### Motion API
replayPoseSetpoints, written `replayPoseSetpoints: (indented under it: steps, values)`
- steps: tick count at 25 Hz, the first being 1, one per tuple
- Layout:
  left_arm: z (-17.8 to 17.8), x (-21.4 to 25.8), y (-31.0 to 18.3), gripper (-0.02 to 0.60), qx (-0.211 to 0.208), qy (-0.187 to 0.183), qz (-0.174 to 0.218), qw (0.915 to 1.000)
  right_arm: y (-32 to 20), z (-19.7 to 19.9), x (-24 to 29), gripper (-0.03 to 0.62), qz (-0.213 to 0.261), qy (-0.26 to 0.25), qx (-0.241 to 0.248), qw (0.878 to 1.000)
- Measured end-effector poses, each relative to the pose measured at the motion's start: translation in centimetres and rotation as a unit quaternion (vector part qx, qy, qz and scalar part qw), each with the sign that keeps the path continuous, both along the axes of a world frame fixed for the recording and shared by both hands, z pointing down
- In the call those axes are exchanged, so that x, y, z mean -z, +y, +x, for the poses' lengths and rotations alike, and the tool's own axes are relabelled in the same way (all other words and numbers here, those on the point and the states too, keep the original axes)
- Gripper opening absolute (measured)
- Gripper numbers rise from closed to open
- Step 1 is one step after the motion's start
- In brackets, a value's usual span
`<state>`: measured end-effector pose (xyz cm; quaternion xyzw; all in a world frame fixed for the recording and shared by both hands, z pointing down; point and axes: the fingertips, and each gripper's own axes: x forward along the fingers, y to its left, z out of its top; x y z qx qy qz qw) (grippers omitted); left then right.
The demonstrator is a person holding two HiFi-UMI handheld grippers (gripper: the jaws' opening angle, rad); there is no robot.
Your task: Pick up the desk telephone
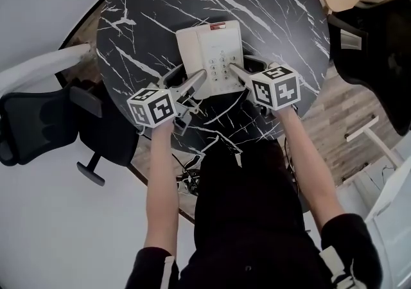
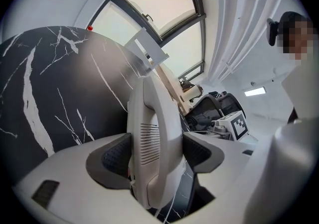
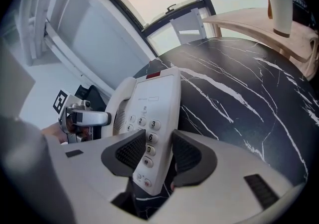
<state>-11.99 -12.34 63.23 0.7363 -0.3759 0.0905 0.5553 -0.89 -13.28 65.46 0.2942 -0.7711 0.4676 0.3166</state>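
Black marble table [image 1: 276,18]: phone [image 1: 212,56] lies flat near the middle, long axis running away from the person, btwn both grippers. Left gripper [image 1: 196,81] pinches its left edge, right gripper [image 1: 236,70] pinches its right edge, both at the near end, equally close. Next, prob.: lift straight up, kept level.

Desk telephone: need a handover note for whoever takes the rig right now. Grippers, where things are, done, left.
Left gripper: jaws closed on the telephone at its handset side.
Right gripper: jaws closed on the keypad edge.
The telephone lies on the black marble table, near the person's side.
Done: both sides look gripped.
Left: lift it off the table, keeping both grippers level.
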Motion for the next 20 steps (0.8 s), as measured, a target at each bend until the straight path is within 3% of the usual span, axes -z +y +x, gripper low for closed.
replayPoseSetpoints:
  steps: [7,20]
  values:
    - [-0.8,1.3,1.0,0.324,0.016,0.006,0.005,0.9998,1.2,-0.5,1.3,0.176,-0.006,-0.008,-0.009,1.000]
    - [-1.2,6.0,2.9,0.324,0.022,0.007,0.045,0.9987,2.9,-0.8,6.3,0.173,0.042,-0.012,-0.017,0.999]
